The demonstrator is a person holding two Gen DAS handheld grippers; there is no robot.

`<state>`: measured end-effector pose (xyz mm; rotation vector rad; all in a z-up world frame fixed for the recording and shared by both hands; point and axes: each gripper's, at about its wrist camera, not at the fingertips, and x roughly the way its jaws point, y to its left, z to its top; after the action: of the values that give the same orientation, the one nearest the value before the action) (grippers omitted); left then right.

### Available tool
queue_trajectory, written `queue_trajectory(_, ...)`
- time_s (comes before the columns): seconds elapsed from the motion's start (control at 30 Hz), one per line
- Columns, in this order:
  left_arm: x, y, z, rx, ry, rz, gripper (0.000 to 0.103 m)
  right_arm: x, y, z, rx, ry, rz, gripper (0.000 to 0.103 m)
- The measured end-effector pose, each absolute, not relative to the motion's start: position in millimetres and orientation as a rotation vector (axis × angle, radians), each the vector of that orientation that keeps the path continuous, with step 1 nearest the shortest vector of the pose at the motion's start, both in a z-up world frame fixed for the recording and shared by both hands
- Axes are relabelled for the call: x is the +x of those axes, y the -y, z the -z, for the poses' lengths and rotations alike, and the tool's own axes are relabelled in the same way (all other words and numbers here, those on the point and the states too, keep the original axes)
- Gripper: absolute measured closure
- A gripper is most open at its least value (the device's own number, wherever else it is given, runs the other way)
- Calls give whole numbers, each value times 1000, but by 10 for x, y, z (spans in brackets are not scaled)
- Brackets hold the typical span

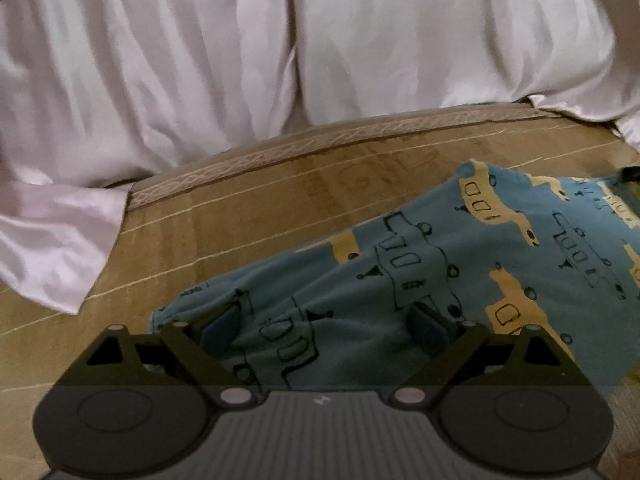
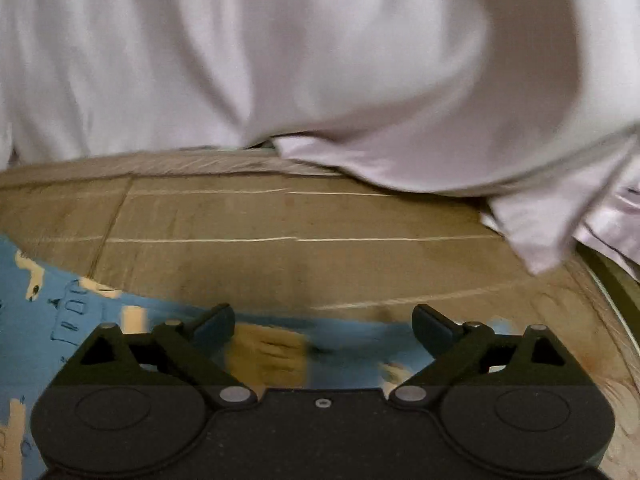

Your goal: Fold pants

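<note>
Blue pants (image 1: 420, 264) printed with yellow and outlined vehicles lie on a tan mat (image 1: 248, 216). In the left wrist view they run from the lower middle up to the right edge. My left gripper (image 1: 324, 324) is open, its fingers spread over a rumpled end of the pants with cloth between and below them. In the right wrist view the pants (image 2: 48, 320) fill the lower left and pass, blurred, under my right gripper (image 2: 324, 324). That gripper is open, its fingers standing over the pants' far edge where it meets the mat (image 2: 304, 252).
A white satin sheet (image 1: 208, 52) hangs in folds behind the mat and spills onto its left corner. In the right wrist view the sheet (image 2: 360, 72) drapes onto the mat's far right. A dark band (image 2: 612, 280) borders the mat's right edge.
</note>
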<state>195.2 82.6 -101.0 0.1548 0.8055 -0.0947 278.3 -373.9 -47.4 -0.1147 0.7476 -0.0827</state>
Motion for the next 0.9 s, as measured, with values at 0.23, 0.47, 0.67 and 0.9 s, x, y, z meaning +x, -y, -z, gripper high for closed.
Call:
queue_trajectory(0.23, 1951, -243, 722, 205, -714, 131, 5, 1959, 3896, 348, -70, -668, 18, 2)
queue_trajectory(0.47, 2321, 802, 788, 332, -664, 310, 5, 1742, 3631, 559, -94, -663, -125, 3)
queue_trajectory(0.67, 2799, 705, 1067, 199, -772, 217, 0, 1885, 3988, 624, 41, -739, -23, 4)
queue_trajectory(0.9, 2888, 487, 842, 90, -801, 46, 1, 1761, 4850, 287, 336, -677, 201, 1)
